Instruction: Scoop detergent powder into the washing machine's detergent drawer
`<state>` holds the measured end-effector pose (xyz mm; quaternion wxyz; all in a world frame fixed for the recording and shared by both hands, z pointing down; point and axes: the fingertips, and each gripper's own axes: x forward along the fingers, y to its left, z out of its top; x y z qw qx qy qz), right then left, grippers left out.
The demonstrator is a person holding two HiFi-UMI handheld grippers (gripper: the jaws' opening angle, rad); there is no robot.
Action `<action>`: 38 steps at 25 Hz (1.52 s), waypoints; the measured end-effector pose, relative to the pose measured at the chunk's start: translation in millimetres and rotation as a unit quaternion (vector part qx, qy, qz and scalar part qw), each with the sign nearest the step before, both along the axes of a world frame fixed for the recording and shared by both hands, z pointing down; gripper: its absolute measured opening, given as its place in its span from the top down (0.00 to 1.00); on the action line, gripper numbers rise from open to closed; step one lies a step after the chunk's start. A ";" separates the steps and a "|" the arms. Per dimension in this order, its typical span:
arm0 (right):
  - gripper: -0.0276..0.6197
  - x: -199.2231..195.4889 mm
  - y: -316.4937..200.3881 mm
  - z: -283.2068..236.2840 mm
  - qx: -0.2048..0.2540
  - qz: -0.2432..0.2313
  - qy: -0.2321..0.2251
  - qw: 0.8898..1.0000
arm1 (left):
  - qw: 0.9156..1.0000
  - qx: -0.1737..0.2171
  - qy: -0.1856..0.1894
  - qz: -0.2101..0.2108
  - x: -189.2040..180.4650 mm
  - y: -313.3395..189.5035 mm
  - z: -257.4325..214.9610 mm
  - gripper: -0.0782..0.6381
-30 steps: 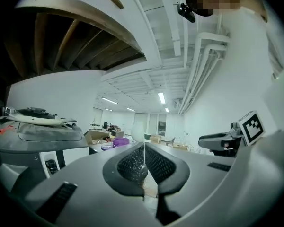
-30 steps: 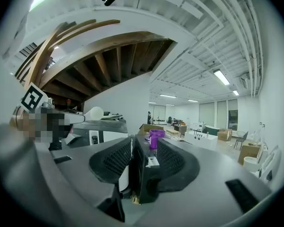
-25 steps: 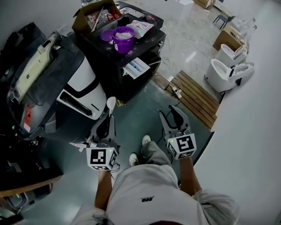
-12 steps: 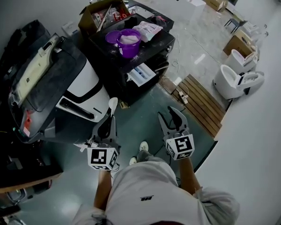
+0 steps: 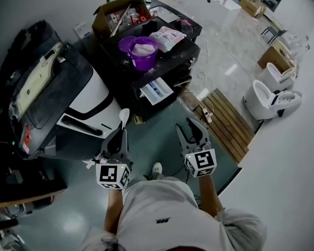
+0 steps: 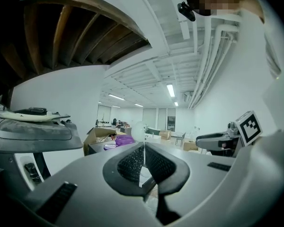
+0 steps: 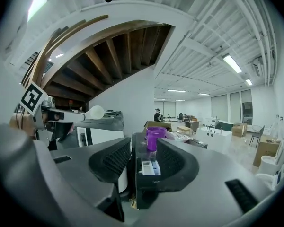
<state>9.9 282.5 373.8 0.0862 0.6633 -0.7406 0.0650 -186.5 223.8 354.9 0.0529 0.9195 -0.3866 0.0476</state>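
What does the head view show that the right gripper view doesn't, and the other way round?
Head view only: the slatted wooden platform on the floor and the person's white shoe. Right gripper view only: brown wooden beams and ceiling strip lights. Both: the purple plastic tub and the white plastic spoon held in the left gripper.

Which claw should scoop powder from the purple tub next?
Left. The left claw grips the white plastic spoon, aimed toward the round purple plastic tub; the right claw is open and empty.

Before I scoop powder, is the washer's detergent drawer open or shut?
Open. The detergent drawer juts out from the washing machine's front, its white and blue compartments showing from above.
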 end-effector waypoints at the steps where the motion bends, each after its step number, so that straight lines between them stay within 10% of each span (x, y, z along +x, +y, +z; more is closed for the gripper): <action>1: 0.71 5.0 -3.3 1.1 0.000 -0.001 -0.002 1.000 | 1.000 -0.003 0.000 -0.003 3.7 -2.5 1.5 0.87; 38: 0.71 22.9 -193.2 21.9 -0.042 0.038 0.007 0.998 | 0.998 -0.034 0.017 0.047 33.5 -215.6 25.0 0.87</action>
